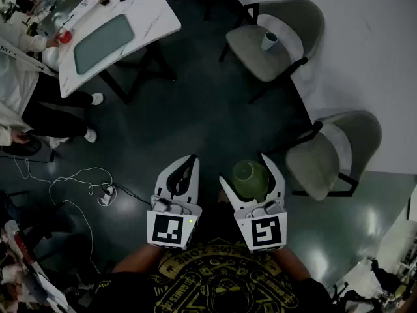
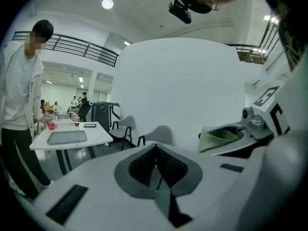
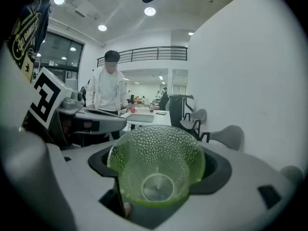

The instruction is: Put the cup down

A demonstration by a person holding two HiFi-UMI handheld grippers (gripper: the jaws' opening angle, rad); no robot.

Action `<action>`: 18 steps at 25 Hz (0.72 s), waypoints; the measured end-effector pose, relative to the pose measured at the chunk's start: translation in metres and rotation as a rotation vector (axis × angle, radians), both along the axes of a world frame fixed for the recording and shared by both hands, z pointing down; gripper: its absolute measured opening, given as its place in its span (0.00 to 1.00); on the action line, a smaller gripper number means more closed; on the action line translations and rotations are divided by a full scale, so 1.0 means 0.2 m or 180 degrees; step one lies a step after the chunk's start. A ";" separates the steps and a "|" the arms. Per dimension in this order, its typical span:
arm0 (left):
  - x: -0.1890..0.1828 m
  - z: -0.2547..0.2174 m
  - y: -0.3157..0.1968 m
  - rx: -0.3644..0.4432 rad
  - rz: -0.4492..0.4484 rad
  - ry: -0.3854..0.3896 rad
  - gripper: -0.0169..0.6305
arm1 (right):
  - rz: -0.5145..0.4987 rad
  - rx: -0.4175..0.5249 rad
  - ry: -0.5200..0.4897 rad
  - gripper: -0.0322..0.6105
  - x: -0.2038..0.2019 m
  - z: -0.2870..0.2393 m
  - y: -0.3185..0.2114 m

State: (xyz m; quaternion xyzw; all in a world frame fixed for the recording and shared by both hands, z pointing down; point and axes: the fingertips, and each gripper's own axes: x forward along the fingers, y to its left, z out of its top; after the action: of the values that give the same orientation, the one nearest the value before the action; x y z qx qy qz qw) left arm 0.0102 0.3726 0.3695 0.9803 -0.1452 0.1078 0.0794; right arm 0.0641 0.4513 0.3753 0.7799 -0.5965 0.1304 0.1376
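Note:
A clear green dimpled cup lies on its side between the jaws of my right gripper, which is shut on it. In the right gripper view the cup has its mouth turned toward the camera and fills the gap of the right gripper. My left gripper hangs beside it at the left, shut, with nothing in it. Its pads meet in the left gripper view, where the left gripper sits low and the cup shows at the right. Both are held high over a dark floor.
A white table with a grey tray stands far left, with people beside it. Two grey chairs line the white wall at right; the far one bears a paper cup. Cables trail across the floor.

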 end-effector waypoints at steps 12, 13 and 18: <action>0.02 0.01 -0.03 -0.0023 0.0004 -0.0012 0.04 | 0.0076 0.0022 -0.0056 0.67 0.03 0.01 -0.02; 0.02 0.01 -0.03 -0.0021 0.0004 -0.0013 0.04 | 0.0086 0.0036 -0.0067 0.67 0.04 0.01 -0.02; 0.05 0.01 -0.05 -0.0026 0.0014 -0.0006 0.04 | 0.0092 0.0034 -0.0079 0.67 0.07 0.00 -0.03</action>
State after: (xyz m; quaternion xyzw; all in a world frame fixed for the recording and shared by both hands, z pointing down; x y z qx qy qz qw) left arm 0.0200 0.3636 0.3714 0.9802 -0.1426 0.1096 0.0830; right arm 0.0780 0.4448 0.3757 0.7874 -0.5876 0.1388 0.1241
